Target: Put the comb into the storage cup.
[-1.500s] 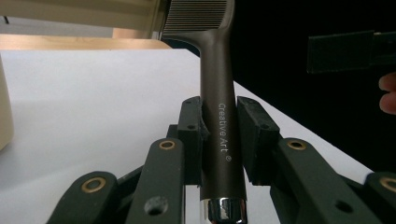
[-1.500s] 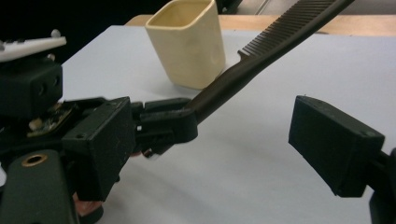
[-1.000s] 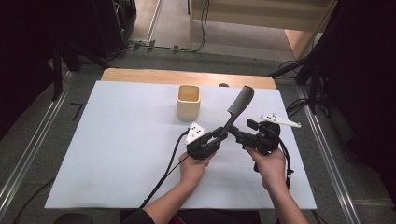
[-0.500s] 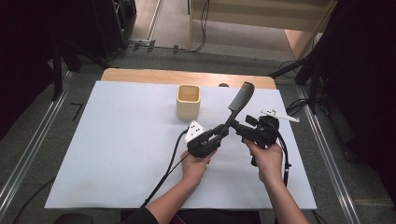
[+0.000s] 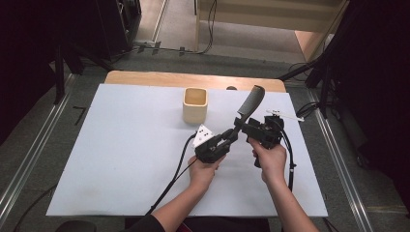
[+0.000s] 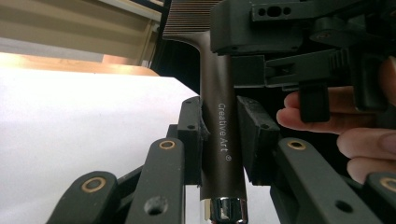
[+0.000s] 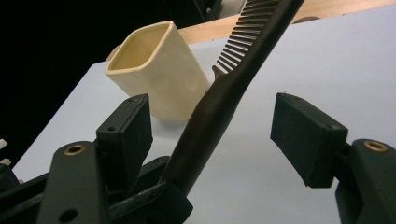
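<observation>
Holding the dark brown plastic comb [image 5: 247,107] clamped by its handle above the white table [image 5: 121,154], the left gripper [image 5: 231,137] has it lifted. The right gripper [image 5: 251,129], jaws just closing around the handle without touching, hasn't taken it; the cream square cup [image 5: 195,104] stands empty, likely the destination.

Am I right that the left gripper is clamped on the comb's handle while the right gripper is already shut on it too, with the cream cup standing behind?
Not quite. The right gripper has just been closing, but its pads stand apart from the comb between them, as the right gripper view shows. The left gripper does clamp the handle, and the cream cup stands behind.
</observation>
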A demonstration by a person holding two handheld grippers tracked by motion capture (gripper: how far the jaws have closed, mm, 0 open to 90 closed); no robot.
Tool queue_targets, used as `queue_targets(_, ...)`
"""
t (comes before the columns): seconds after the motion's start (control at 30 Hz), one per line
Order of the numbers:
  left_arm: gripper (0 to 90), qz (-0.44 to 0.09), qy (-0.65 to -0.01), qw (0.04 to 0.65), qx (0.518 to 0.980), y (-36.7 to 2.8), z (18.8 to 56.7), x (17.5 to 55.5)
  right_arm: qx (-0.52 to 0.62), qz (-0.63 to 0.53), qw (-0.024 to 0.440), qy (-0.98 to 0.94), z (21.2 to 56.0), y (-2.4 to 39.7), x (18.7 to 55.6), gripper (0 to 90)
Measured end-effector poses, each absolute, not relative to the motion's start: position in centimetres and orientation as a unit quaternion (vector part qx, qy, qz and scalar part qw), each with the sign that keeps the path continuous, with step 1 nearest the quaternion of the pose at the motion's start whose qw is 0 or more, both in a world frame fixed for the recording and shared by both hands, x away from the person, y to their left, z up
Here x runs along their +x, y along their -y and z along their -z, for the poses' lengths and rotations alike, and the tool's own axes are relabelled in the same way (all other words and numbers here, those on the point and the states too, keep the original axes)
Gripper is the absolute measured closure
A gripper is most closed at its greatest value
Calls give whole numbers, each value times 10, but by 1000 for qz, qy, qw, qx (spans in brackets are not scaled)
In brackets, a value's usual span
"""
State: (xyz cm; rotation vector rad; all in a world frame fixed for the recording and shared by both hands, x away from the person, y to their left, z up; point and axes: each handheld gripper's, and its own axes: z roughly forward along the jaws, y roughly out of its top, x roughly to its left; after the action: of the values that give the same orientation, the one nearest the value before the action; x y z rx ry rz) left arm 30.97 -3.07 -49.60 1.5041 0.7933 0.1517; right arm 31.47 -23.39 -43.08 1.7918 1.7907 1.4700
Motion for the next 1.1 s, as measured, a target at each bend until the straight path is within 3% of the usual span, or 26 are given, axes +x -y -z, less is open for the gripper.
queue_targets(0.47, 732, -73, -346, 658, 666, 33, 496, 307, 629, -503, 85, -587, 434, 231, 319, 407)
queue_targets(0.83, 732, -86, -342, 656, 667, 35, 497, 306, 647, -491, 72, -578, 435, 227, 320, 615)
queue_targets(1.1, 732, -79, -344, 656, 668, 35, 498, 306, 656, -494, 52, -568, 436, 230, 321, 644)
